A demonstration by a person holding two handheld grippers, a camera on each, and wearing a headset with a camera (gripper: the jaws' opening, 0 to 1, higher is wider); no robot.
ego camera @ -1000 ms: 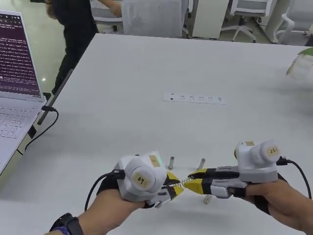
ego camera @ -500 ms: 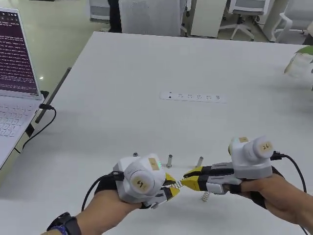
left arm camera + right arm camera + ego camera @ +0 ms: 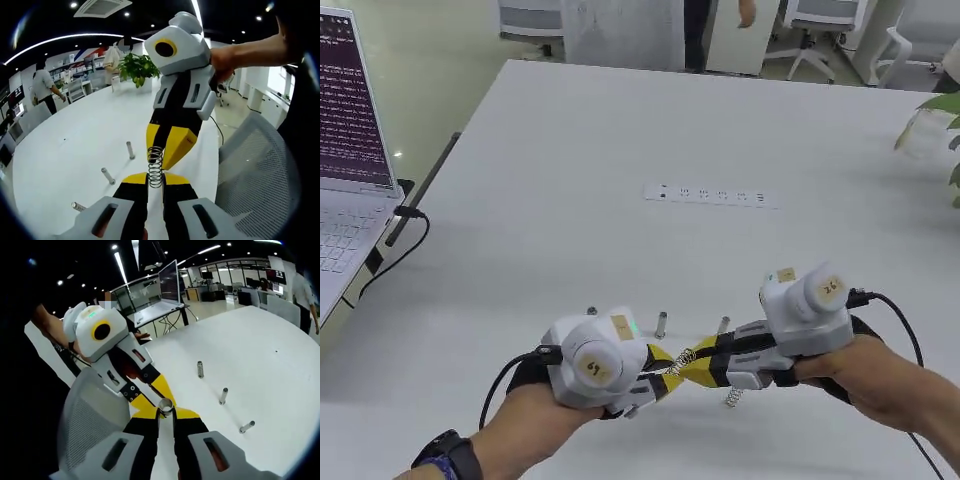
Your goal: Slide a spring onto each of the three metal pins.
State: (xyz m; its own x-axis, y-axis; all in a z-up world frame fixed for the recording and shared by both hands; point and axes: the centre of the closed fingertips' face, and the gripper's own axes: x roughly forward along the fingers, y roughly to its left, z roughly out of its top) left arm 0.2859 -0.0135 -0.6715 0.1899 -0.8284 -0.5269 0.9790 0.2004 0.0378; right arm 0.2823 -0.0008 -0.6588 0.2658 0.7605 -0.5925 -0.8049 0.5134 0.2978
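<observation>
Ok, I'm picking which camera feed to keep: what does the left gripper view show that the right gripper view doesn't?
Left gripper view: the spring seen side-on between the left tongs, plus a plant. Right gripper view: that spring end-on between the right tongs, plus a laptop. Shared: both tongs meeting at the spring, and metal pins standing on the white table.

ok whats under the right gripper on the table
A loose spring lies on the table below the right gripper; anything else beneath its body is covered in the head view.
</observation>
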